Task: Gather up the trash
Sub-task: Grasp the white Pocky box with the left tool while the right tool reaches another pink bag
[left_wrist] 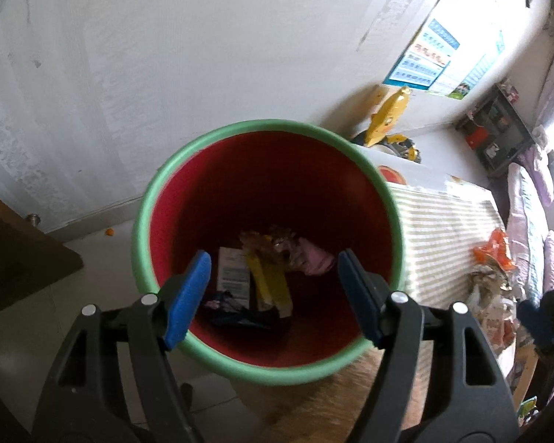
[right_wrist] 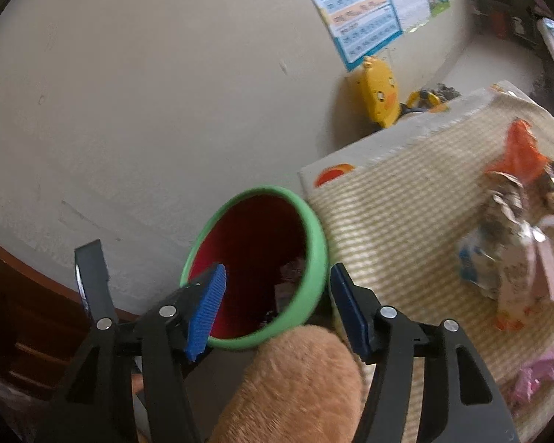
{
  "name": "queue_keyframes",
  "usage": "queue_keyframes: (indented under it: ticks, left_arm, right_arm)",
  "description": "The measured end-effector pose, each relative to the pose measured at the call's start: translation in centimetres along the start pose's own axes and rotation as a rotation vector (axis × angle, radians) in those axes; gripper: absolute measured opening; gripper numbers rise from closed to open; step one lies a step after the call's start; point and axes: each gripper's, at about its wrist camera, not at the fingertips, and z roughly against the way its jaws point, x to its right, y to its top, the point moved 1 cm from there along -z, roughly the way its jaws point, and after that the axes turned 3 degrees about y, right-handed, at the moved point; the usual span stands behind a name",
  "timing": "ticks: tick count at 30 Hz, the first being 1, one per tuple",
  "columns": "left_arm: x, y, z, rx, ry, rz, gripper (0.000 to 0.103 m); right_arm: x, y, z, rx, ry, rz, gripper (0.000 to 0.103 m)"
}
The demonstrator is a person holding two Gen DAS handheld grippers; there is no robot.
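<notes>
The left gripper (left_wrist: 273, 295) is held apart, empty, above the bin (left_wrist: 155, 199); wrappers (left_wrist: 262, 277) inside are seen only here. The right gripper (right_wrist: 277, 310) is likewise apart, empty; more trash (right_wrist: 513, 258) lies on the striped cloth (right_wrist: 406, 229), by a white wall (right_wrist: 147, 92).

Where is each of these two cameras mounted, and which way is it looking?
Left wrist view: sits on the left gripper, looking steeply down into the bin with wrappers at its bottom; its blue-padded jaws stand open and empty.
Right wrist view: sits on the right gripper, looking slantwise at the bin and the striped table with more wrappers; its open empty jaws and a fuzzy tan sleeve show.
Both share the bin, table, yellow duck toy and wall posters.
</notes>
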Motion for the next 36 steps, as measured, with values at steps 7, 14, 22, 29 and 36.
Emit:
queue_keyframes:
  ticks: [7,14,22,29,36]
  left_arm:
    - [4.5,-1.4,2.1,0.013,-0.044,-0.100,0.069]
    - [9.1,-3.9,3.1,-0.014,-0.090,-0.196,0.071]
    - [14.7,-7.5,4.0,-0.047,-0.124,-0.336,0.072]
    - [18.3,-10.2,4.2,-0.072,-0.136,-0.442,0.073]
    - [21.1,-11.9,4.1,-0.064,-0.140,-0.502,0.073]
  right_arm:
    - [3.9,-2.2,4.7,0.047,-0.098,-0.030,0.062]
    - [13.3,-6.3,9.5,0.075,-0.221,-0.255,0.062]
    - [22.6,-12.1,13.1,0.049,-0.286,-0.540,0.063]
    - [24.8,-12.0,12.1,0.047,-0.279,-0.579,0.063]
    - [25.5,-9.8,10.1,0.050,-0.352,-0.504,0.063]
